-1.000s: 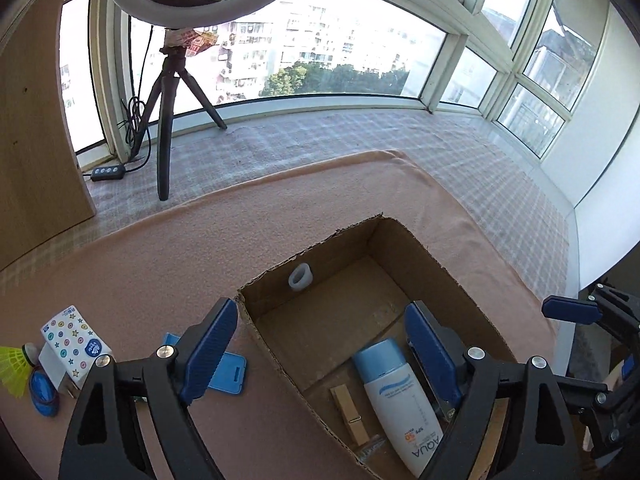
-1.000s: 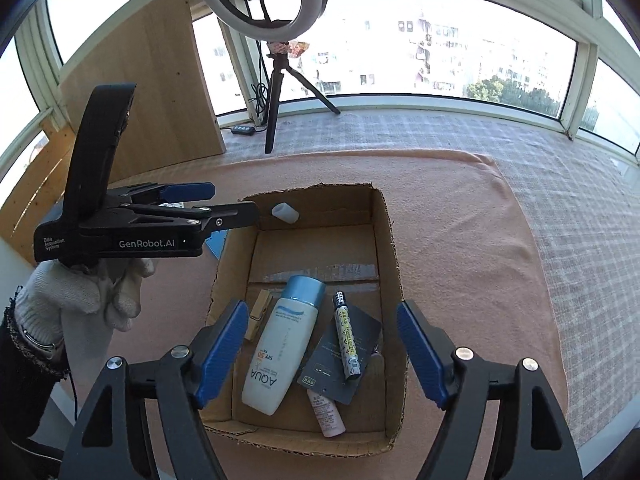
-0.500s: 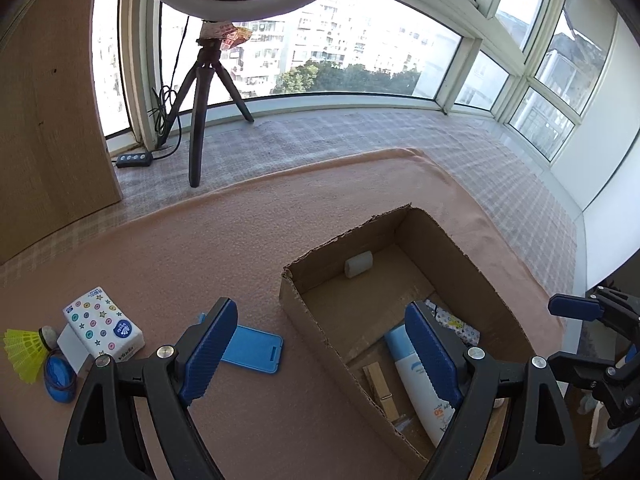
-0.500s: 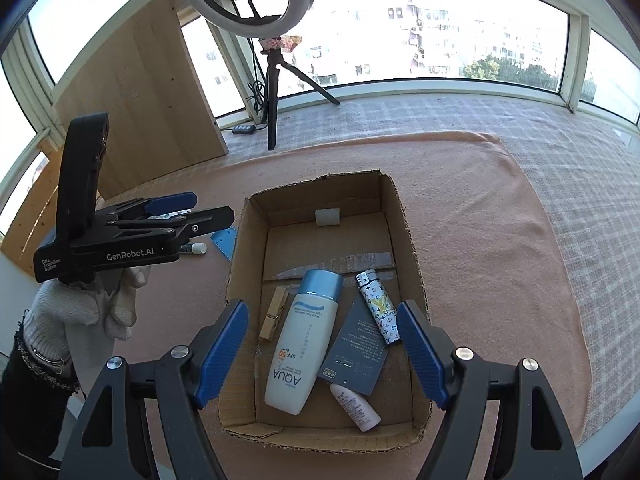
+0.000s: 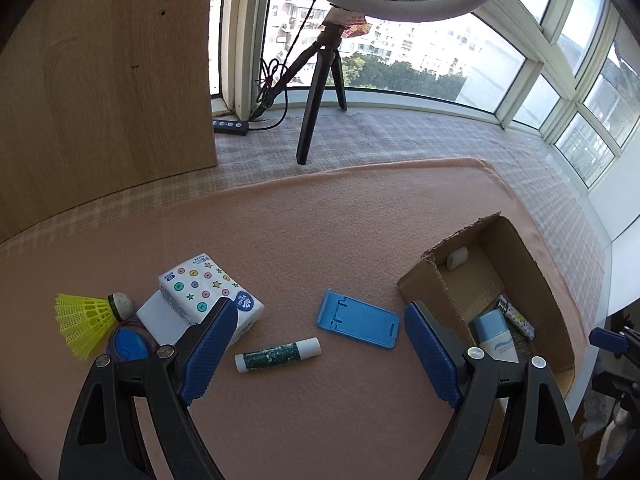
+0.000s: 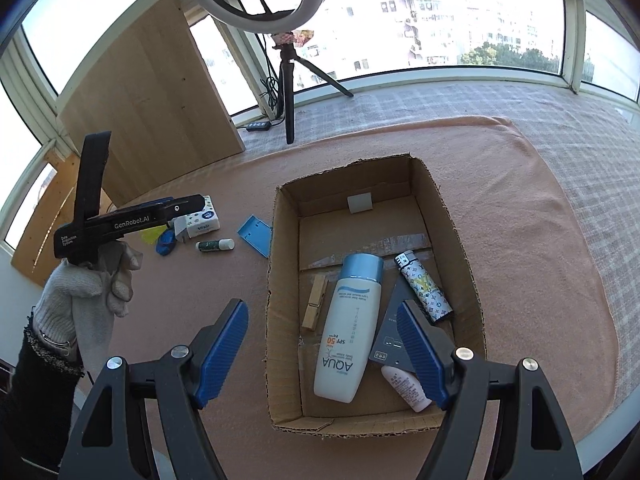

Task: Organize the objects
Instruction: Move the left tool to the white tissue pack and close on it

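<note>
Cardboard box (image 6: 460,240) is sitting directly ahead of my right hand-held gripper (image 6: 324,352), whose jaws are standing wide and gripping nothing. Between and just beyond its fingers, inside the box, I am seeing a white AQUA bottle (image 6: 348,328), a wooden clothespin (image 6: 315,301) at its left, a patterned lighter (image 6: 424,286) at its right, a dark card (image 6: 390,338) and a small pale tube (image 6: 406,388) near the right finger. A small white block (image 6: 360,204) is lying at the far end.

My left hand-held gripper (image 5: 316,352) is hovering over the pink cloth (image 5: 280,240) with its jaws wide and empty. A glue stick (image 5: 278,354) is lying just ahead between its fingers, a blue phone stand (image 5: 358,318) slightly beyond. A tissue pack (image 5: 208,294), a yellow shuttlecock (image 5: 86,318) and a blue round thing (image 5: 128,346) are lying off to its left; the box is at its right.
</note>
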Action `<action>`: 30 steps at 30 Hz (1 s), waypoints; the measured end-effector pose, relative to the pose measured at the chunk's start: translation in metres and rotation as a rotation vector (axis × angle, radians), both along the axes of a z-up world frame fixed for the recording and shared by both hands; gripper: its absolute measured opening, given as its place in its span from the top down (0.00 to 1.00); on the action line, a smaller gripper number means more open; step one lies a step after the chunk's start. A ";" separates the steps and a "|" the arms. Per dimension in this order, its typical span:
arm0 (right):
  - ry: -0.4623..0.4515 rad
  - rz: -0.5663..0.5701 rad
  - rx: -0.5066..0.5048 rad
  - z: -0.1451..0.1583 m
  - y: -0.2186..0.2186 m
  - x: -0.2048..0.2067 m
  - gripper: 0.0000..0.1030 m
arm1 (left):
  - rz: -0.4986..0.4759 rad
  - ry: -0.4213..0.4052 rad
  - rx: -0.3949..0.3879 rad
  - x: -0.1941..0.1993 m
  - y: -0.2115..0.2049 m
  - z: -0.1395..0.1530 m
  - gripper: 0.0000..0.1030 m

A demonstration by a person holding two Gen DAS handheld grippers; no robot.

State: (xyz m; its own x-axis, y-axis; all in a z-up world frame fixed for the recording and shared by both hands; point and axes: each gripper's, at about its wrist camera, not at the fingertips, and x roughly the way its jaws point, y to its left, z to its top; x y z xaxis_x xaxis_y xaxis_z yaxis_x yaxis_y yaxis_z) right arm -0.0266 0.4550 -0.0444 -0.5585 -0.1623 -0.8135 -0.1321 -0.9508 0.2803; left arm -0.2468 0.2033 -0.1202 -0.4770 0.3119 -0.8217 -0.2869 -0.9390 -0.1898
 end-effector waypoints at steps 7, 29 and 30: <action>-0.014 -0.001 -0.012 -0.003 -0.006 0.005 0.29 | 0.081 -0.015 -0.011 -0.028 -0.039 -0.003 0.15; -0.057 -0.044 -0.005 -0.014 0.001 0.018 0.29 | 0.191 -0.298 0.024 -0.105 -0.086 -0.087 0.34; -0.057 -0.044 -0.003 -0.014 0.000 0.017 0.29 | 0.186 -0.302 0.038 -0.104 -0.086 -0.089 0.40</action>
